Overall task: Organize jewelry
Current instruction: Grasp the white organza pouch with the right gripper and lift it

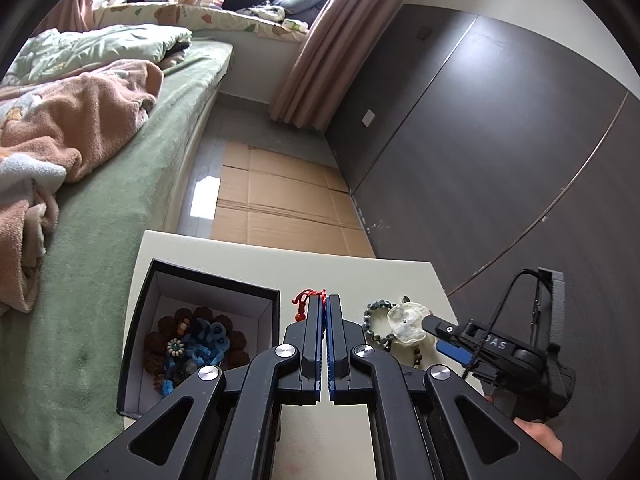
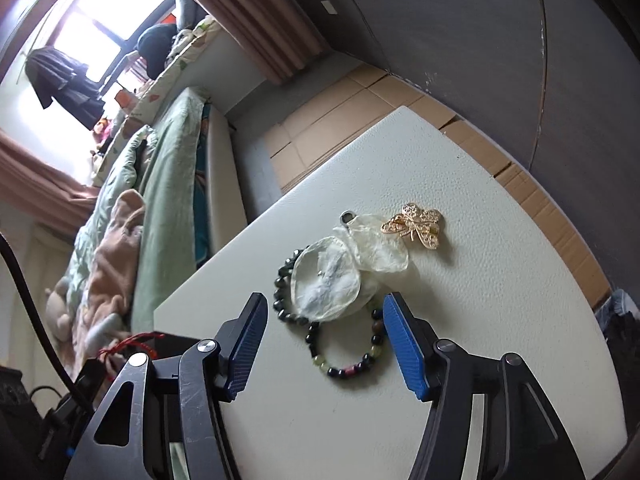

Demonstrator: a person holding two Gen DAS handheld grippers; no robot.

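Observation:
My left gripper (image 1: 325,304) is shut, with a red cord (image 1: 306,299) pinched at its tips. It hangs over the white table (image 1: 360,276), just right of the black box (image 1: 216,282). Inside the box lie brown and blue beaded pieces (image 1: 200,344). My right gripper (image 2: 326,300) stands open above a pile of jewelry. That pile holds translucent shell-like discs (image 2: 326,278), a dark bead bracelet (image 2: 280,284) and a multicolour bead bracelet (image 2: 356,366). Nothing is pressed between its pads. A gold butterfly brooch (image 2: 416,224) lies beyond the pile. The red cord (image 2: 132,342) also shows at lower left in the right wrist view.
A bed with a green sheet (image 1: 120,208) and blankets runs along the table's left side. Flattened cardboard (image 1: 276,204) covers the floor beyond the table. A dark panelled wall (image 1: 480,160) stands on the right. A hand (image 1: 540,436) holds the right gripper.

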